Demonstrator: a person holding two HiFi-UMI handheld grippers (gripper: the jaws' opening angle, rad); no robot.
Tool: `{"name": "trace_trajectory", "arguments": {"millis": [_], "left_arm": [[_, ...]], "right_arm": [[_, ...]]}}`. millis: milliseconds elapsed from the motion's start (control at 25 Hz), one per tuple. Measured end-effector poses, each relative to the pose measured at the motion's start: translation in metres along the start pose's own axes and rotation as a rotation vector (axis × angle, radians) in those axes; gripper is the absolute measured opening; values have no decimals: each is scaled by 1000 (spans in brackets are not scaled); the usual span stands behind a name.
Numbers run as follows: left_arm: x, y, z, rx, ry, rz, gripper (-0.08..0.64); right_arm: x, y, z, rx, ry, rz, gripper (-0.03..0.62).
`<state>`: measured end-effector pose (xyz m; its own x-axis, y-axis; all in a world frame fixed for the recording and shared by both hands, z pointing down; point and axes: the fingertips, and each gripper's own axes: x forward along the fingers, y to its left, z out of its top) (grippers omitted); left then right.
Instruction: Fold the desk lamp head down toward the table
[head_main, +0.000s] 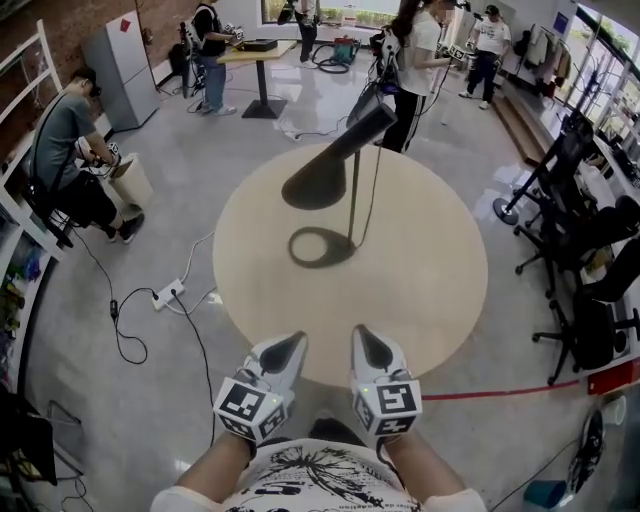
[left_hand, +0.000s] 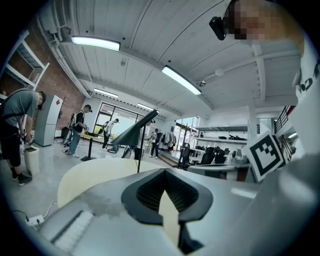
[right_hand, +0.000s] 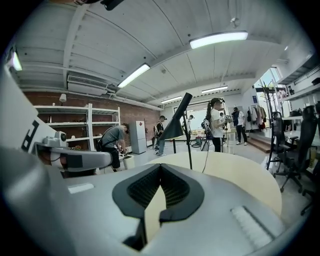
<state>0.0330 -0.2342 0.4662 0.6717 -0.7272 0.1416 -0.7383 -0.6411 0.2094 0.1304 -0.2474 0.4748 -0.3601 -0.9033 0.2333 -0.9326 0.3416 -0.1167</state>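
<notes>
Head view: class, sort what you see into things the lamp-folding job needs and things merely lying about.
Job in hand:
desk lamp
round table
left gripper
right gripper

Lying about:
power strip
office chairs
bin

Your left hand-held gripper (head_main: 293, 343) and right hand-held gripper (head_main: 364, 337), low in the frame, are matching pale grey shells tapering to a point. Each one's lined inside with black ribbed padding (left_hand: 145, 192) and carries a marker cube (head_main: 250, 405) with black-and-white squares on it. You're wearing a white tee (head_main: 320, 478) with a scribbly black line print on the front. There's a small black camera (left_hand: 217, 27) mounted by your head, upper right of the left gripper view.
</notes>
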Motion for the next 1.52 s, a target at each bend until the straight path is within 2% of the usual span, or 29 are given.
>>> {"name": "trace_trajectory", "arguments": {"millis": [200, 400, 600, 760, 1080, 1240, 1520], "left_arm": [[-46, -5, -3, -5, -15, 7, 3], [-100, -17, -8, -17, -29, 0, 3], [-158, -37, -28, -26, -26, -11, 3], [-194, -56, -37, -57, -28, -29, 3], [-233, -78, -52, -67, -22, -24, 3], [-235, -89, -48, -34, -29, -15, 3], [-236, -127, -39, -49, -62, -2, 3]], "right_arm": [[-25, 21, -8, -18, -2, -34, 9], [-61, 67, -12, -38, -14, -35, 9], [-107, 116, -36, -39, -11, -35, 9], [-140, 139, -51, -44, 4, -51, 9], [-180, 159, -68, -42, 10, -49, 9], [-192, 159, -65, -41, -3, -26, 9], [-228, 151, -61, -65, -8, 15, 9]]}}
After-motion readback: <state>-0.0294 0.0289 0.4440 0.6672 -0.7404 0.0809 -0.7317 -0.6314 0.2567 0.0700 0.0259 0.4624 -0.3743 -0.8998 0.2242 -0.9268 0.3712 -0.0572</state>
